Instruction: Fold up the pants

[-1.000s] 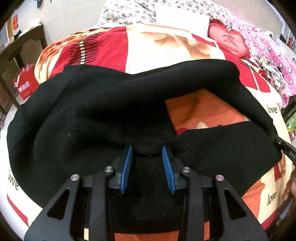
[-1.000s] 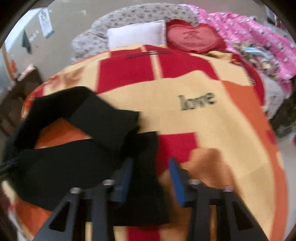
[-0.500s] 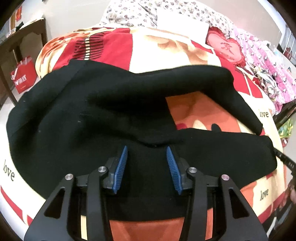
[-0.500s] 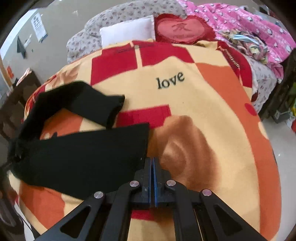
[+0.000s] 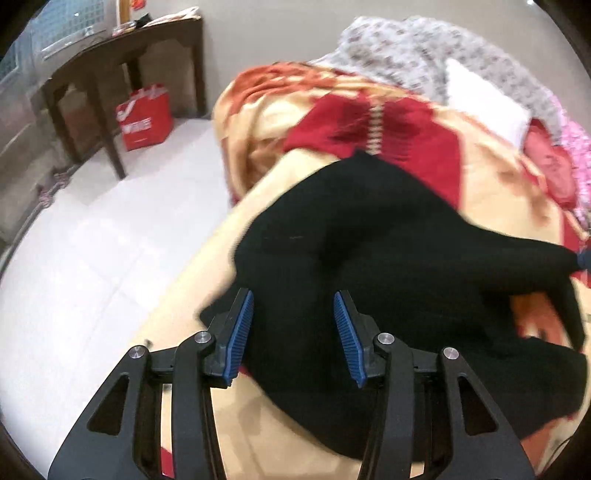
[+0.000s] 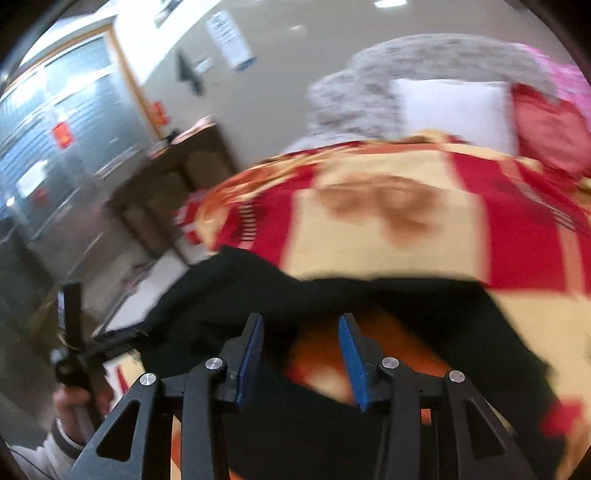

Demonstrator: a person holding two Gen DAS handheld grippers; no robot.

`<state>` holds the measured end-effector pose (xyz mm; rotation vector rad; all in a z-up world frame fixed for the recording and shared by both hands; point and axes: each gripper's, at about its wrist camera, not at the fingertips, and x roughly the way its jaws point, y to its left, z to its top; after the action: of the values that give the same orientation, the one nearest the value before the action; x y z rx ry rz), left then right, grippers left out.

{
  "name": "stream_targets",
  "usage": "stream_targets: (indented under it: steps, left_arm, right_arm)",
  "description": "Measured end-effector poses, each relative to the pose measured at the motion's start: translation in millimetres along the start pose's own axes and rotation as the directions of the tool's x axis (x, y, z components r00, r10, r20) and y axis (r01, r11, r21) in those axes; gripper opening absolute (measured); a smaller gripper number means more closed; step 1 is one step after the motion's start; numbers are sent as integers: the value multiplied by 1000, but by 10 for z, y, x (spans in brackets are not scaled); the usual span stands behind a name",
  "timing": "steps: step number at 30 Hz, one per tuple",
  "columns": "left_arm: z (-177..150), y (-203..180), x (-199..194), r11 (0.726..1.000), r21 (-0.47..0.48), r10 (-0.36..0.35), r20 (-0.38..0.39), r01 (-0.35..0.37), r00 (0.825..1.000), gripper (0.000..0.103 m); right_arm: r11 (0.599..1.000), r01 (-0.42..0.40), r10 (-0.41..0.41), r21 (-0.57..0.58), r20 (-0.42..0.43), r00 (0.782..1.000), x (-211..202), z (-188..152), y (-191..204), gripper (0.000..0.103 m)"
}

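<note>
No writing reads clearly: red bag [image 5: 146, 118] print and wall notice [image 6: 229, 36] blur.

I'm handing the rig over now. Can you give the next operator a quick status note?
Left gripper: open over the black pants, gripping nothing.
Right gripper: jaws opening, nothing pinched between them.
Pants: on the blanket near the bed's edge, bunched, one part lapped over another; pictures are blurred.
Done: no neat fold yet.
Left: flatten, line up the legs, fold.
</note>
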<state>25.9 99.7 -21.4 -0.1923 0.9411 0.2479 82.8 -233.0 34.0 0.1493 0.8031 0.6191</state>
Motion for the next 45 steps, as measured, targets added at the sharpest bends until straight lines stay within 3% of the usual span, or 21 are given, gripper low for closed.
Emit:
stream_targets:
  steps: [3, 6, 8, 13, 16, 20, 22, 25, 29, 33, 35, 40, 43, 45]
  left_arm:
    - [39, 67, 99, 999, -19, -46, -28, 45, 999, 45]
    - [64, 55, 146, 999, 4, -45, -27, 46, 999, 46]
    - [96, 71, 199, 999, 2, -52, -34, 52, 998, 49]
    - [101, 132, 251, 996, -22, -82, -42, 81, 996, 55]
    - [85, 107, 243, 997, -8, -73, -32, 72, 997, 57]
    - [88, 173, 196, 995, -34, -91, -34, 90, 995, 57]
    - [91, 269, 106, 992, -62, -113, -23, 111, 993, 56]
    - [85, 430, -99, 989, -86, -117, 20, 118, 993, 57]
    - [86, 744, -485, 987, -142, -56, 121, 73, 991, 57]
    - [113, 985, -793, 976, -202, -41, 186, 79, 982, 56]
    - [105, 1003, -903, 976, -202, -32, 214, 76, 976, 57]
    - [24, 829, -881, 982, -158, -72, 192, 103, 979, 57]
    - [-32, 692, -801, 984, -126, -104, 163, 125, 981, 56]
    - [-82, 563, -743, 983, -95, -146, 136, 160, 980, 57]
  right_arm:
    - [996, -8, 2, -88, -72, 997, 625, 306, 250, 41]
    - [986, 9, -34, -164, -148, 988, 1144, 482, 379, 41]
    - [976, 44, -85, -212, -192, 978, 1473, 546, 403, 41]
    - [963, 42, -128, -266, -318, 939, 2011, 525, 323, 41]
    - [957, 21, -106, -288, -284, 953, 2007, 496, 344, 40]
    - [946, 29, -111, -323, -241, 964, 1935, 425, 471, 9]
    - [946, 27, -100, -324, -212, 972, 1775, 406, 549, 8]
    - [954, -24, -21, -299, -146, 989, 1365, 412, 691, 7]
    - [943, -93, 70, -321, -84, 994, 757, 252, 1055, 6]
    - [934, -193, 169, -302, -104, 980, 568, -168, 1442, 5]
    - [917, -283, 244, -280, -166, 955, 665, -449, 1658, 2]
    - [925, -274, 198, -263, -281, 939, 1131, -950, 1962, 2]
    - [946, -249, 194, -207, -255, 947, 943, -935, 1742, 3]
    - [968, -181, 146, -173, -197, 969, 713, -867, 1465, 5]
